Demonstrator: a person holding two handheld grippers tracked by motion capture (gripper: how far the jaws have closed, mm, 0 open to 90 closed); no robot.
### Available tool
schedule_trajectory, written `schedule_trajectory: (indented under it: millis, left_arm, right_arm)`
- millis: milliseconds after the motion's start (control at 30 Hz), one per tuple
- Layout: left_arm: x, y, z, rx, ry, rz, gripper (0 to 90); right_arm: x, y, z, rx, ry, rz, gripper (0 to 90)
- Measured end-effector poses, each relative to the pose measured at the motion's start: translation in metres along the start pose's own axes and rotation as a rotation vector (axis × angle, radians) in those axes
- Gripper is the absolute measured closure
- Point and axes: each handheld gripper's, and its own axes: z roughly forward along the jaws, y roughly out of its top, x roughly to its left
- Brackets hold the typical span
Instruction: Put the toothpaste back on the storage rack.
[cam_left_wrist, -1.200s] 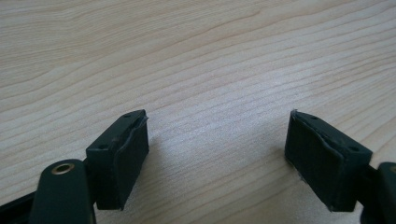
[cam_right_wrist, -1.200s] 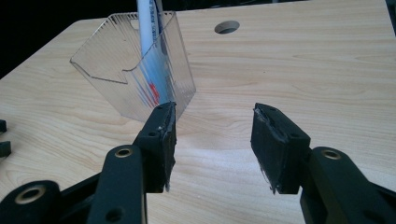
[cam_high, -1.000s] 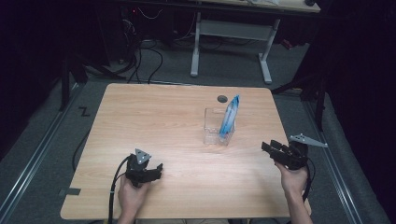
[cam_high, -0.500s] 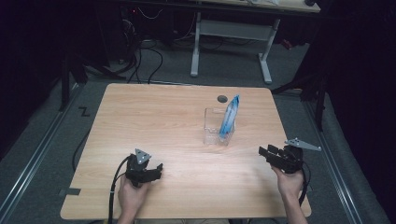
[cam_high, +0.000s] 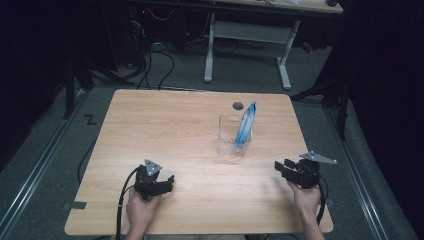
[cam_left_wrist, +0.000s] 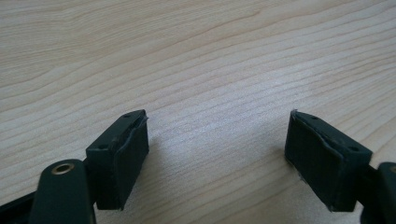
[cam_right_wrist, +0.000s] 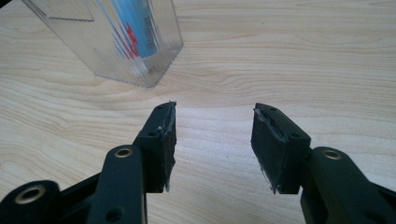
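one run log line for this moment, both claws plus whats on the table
left claw: open, empty | right claw: open, empty | clear container: upright, holds blue tube | table: wood

Cut off, hidden, too small to read

The clear container (cam_right_wrist: 116, 39) runs off the right gripper view's top edge — print on the blue packet (cam_right_wrist: 137, 23) inside blurs; the dark round spot (cam_high: 238, 106) on the table (cam_high: 165, 135) is too small to identify.
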Motion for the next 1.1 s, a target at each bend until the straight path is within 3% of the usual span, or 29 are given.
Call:
schedule_trajectory:
  millis: [433,1100]
  left_arm:
    - [0.000,0.000,0.000,0.000,0.000,0.000,22.0]
    - [0.000,0.000,0.000,-0.001,0.001,-0.001,22.0]
  right_arm:
    - [0.001,-0.005,0.010,0.021,-0.008,0.005,49.7]
    - [0.008,-0.016,0.036,0.071,-0.037,-0.041,49.1]
